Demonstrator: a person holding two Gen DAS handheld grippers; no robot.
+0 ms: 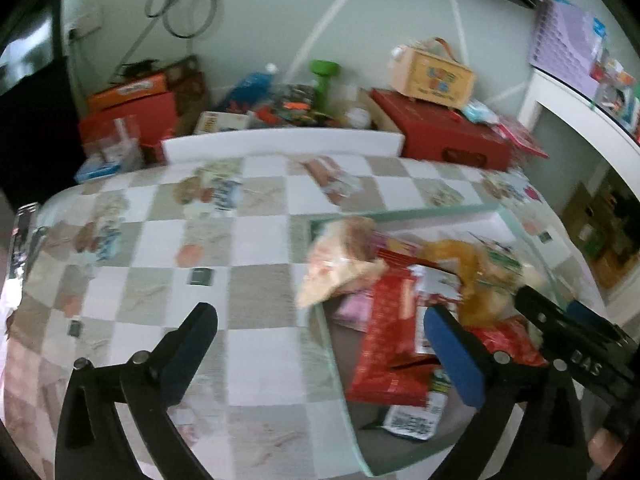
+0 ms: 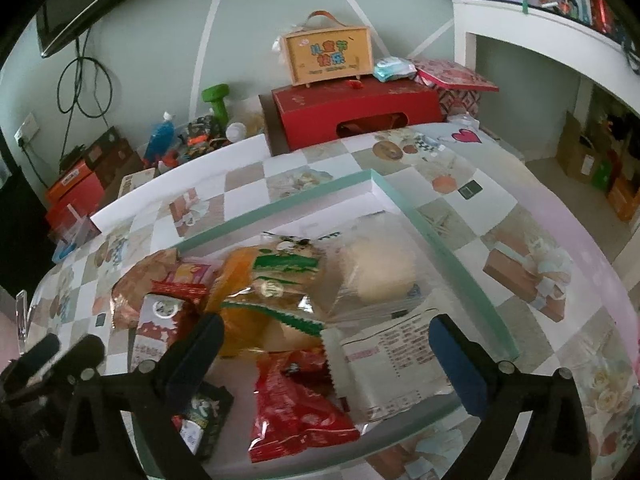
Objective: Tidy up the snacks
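A clear glass tray (image 2: 448,252) sits on the checked tablecloth and holds several snack packets. In the right wrist view my right gripper (image 2: 326,356) is open and empty, low over the tray's near end, above a red packet (image 2: 296,404) and a clear wrapper with a printed label (image 2: 384,364). An orange and green bag (image 2: 264,280) and a pale round bun (image 2: 376,272) lie beyond. In the left wrist view my left gripper (image 1: 320,344) is open and empty, over the tray's left rim (image 1: 332,360), beside a long red packet (image 1: 390,340). The right gripper's black body (image 1: 576,336) shows at right.
Beyond the table's far edge stand a red gift box (image 2: 356,112) with a wooden case (image 2: 328,56) on top, a green dumbbell (image 2: 218,100), a blue bottle (image 2: 160,136) and orange and red boxes (image 2: 76,188). A white shelf (image 2: 540,32) is at right.
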